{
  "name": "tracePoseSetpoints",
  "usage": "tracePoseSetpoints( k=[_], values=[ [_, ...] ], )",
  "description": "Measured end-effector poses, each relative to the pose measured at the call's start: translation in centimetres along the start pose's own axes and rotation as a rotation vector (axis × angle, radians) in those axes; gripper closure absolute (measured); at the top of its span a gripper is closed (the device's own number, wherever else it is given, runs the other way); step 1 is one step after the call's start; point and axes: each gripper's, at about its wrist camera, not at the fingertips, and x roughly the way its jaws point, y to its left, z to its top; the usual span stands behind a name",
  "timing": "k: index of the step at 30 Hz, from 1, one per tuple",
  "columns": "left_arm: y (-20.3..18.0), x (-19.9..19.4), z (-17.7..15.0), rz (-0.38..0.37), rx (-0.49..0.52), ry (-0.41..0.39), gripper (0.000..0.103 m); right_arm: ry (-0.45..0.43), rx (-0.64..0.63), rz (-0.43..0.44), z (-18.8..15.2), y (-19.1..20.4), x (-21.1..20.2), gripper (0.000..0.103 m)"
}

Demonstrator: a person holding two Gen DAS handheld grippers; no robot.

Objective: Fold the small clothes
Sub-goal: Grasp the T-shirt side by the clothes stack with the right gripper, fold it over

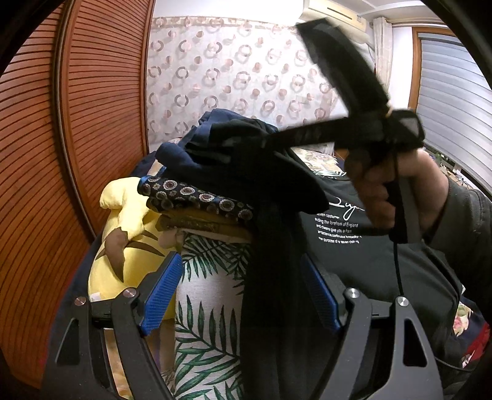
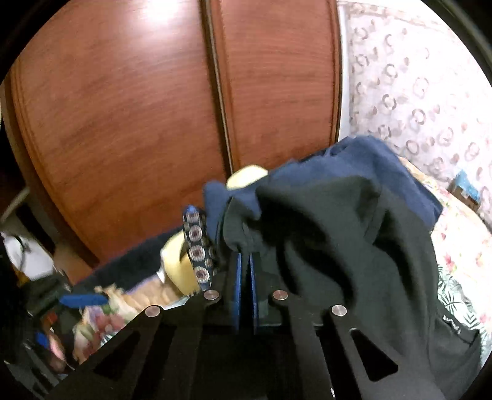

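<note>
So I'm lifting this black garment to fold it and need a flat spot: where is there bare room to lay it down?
Little shows bare. The palm-leaf print bedding, between the yellow plush toy and the black printed T-shirt, is the only open patch. The folded pile crowds the far side, and the hanging black garment crosses the open left gripper.

Even indoor light, glare patch on the wardrobe door point(image 2: 147, 18) in the right wrist view, motion blur on the right gripper point(image 1: 227, 147) and lower-left clutter, heavy fisheye bending, black vignette corners, dark garment point(image 2: 353, 246) detail lost in shadow
</note>
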Motion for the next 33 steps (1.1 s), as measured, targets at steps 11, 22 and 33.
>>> tracePoseSetpoints(
  k=[11, 22, 33],
  values=[
    [-2.2, 0.3, 0.2, -0.019, 0.027, -0.007, 0.023, -0.169, 0.377, -0.189, -5.7, -7.9, -7.9, 0.099],
    [-4.5, 2.2, 0.6, -0.042, 0.050, 0.017, 0.023, -0.009, 0.303, -0.326, -11.2, -10.8, -5.8, 0.052],
    [-5.1, 5.5, -0.3, -0.001, 0.076, 0.091, 0.023, 0.033, 0.247, -0.190, -12.4, -9.6, -4.9, 0.052]
  ],
)
